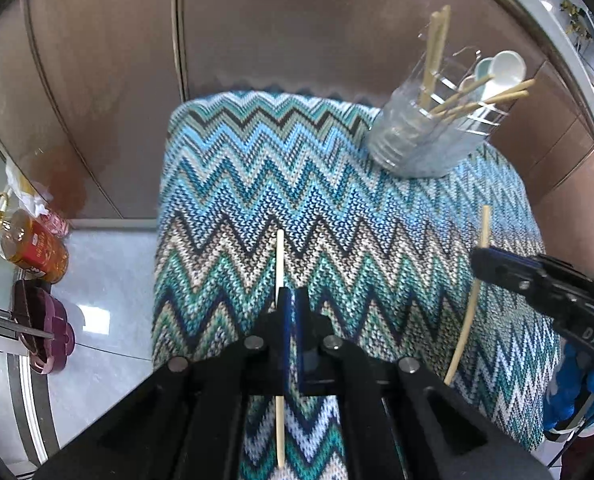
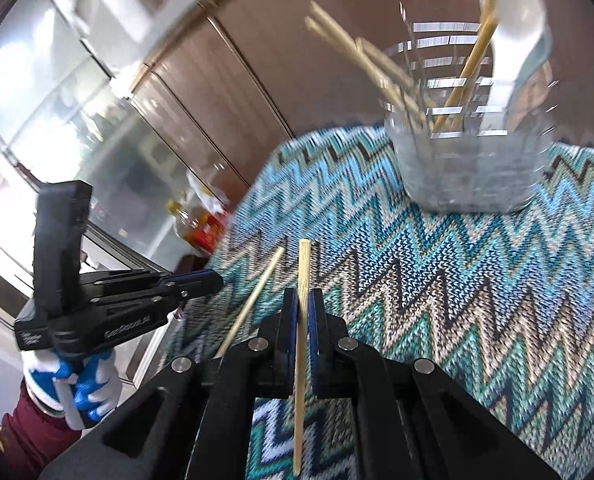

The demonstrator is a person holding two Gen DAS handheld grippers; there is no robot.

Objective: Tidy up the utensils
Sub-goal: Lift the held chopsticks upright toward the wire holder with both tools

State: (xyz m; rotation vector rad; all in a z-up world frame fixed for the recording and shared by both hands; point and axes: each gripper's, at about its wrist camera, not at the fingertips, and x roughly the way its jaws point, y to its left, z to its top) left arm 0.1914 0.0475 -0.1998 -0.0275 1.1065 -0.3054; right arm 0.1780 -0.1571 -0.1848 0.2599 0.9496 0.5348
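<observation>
Both views are bright with daylight. It glares white off the pale floor (image 1: 97,280) to the left of the left hand-held gripper (image 1: 293,300) and off the glass cabinet (image 2: 57,100) to the left of the right one. The fisheye lens bends straight lines and darkens the corners. The right view is motion-blurred, smearing the clear holder (image 2: 473,160) ahead; the left view is sharp.

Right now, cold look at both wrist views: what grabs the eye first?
The zigzag knit cloth in blues and teals fills the middle of both views. At its far right corner stands a clear holder bristling with chopsticks and white spoons. Each gripper is shut on one chopstick: the left gripper on the left chopstick, the right gripper on the right chopstick, both above the cloth.
</observation>
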